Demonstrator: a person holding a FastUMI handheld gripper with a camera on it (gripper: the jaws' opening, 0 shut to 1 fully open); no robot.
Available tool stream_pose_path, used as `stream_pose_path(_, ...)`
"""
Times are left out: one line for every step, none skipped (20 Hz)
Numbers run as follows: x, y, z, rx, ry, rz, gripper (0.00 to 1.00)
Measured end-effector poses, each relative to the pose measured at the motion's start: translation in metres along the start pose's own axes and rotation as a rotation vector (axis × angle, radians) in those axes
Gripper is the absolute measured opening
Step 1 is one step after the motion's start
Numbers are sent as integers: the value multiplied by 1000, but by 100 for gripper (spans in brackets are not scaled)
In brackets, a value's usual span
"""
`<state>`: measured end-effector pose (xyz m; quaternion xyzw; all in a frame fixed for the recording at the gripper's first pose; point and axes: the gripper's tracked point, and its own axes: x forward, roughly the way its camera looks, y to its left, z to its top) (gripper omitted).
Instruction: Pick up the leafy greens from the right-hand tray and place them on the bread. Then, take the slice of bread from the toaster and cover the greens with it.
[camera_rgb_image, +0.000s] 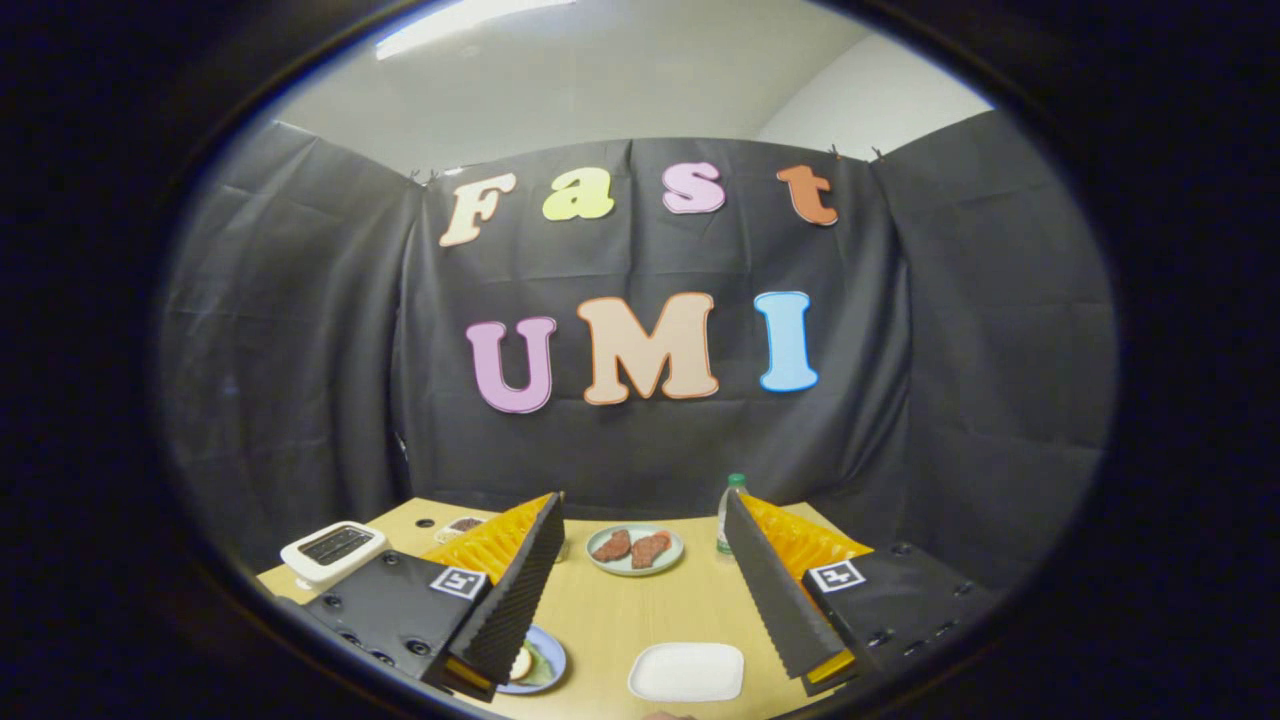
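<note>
The gripper (640, 590) hangs above a pale wooden table (640, 620), its two fingers spread wide with nothing between them but bare tabletop. Beside the left finger, at the table's edge, stands a white plastic toaster (333, 550) with its dark slots facing upward and their long axis running slantwise from the near left to the far right; whether a slice sits inside cannot be told. Partly hidden under the left finger's near end lies a round blue plate (540, 665) carrying something pale and something greenish, too obscured to name. Between the fingers, close to their bases, rests a white rounded-rectangular tray (686, 671), long side across. Beyond the fingertips sits a round pale green plate (635, 550) bearing two brown-red meat pieces (631, 547) side by side, and just beside it a clear green-capped bottle (730, 515) stands upright.
</note>
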<state>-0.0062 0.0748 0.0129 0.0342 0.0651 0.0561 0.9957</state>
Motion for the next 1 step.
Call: stream_pose_path(-1, 0, 1, -3, -5, 3, 100)
